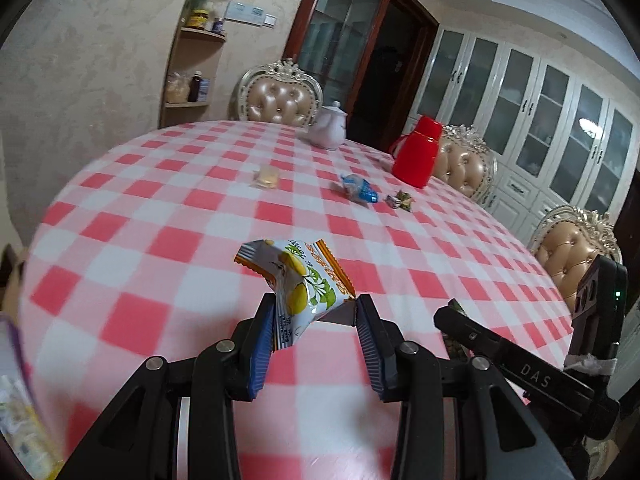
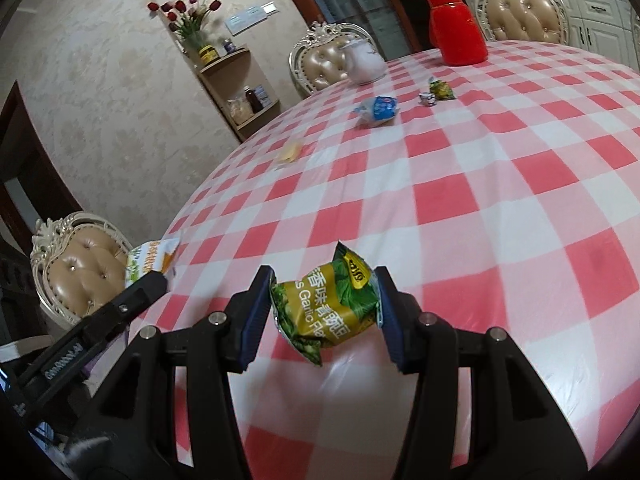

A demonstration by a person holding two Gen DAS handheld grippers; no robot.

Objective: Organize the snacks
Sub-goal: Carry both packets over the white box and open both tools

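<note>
My left gripper [image 1: 315, 312] is shut on an orange-and-white lemon snack packet [image 1: 298, 280], held above the checked tablecloth [image 1: 160, 216]. My right gripper [image 2: 325, 292] is shut on a green garlic pea packet [image 2: 328, 306], also above the cloth. The right gripper shows at the right of the left wrist view [image 1: 516, 364]. The left gripper with its packet [image 2: 154, 260] shows at the left of the right wrist view. On the far part of the table lie a pale biscuit packet [image 1: 267, 178], a blue-and-white packet [image 1: 360, 188] and small wrapped candies [image 1: 400, 200].
A red thermos jug [image 1: 418, 152] and a white teapot [image 1: 330, 128] stand at the far side of the round table. Padded chairs [image 1: 280, 98] ring the table. A corner shelf [image 1: 196, 72] and white cabinets [image 1: 540, 120] line the walls. Blurred packets [image 1: 20, 420] lie at the left edge.
</note>
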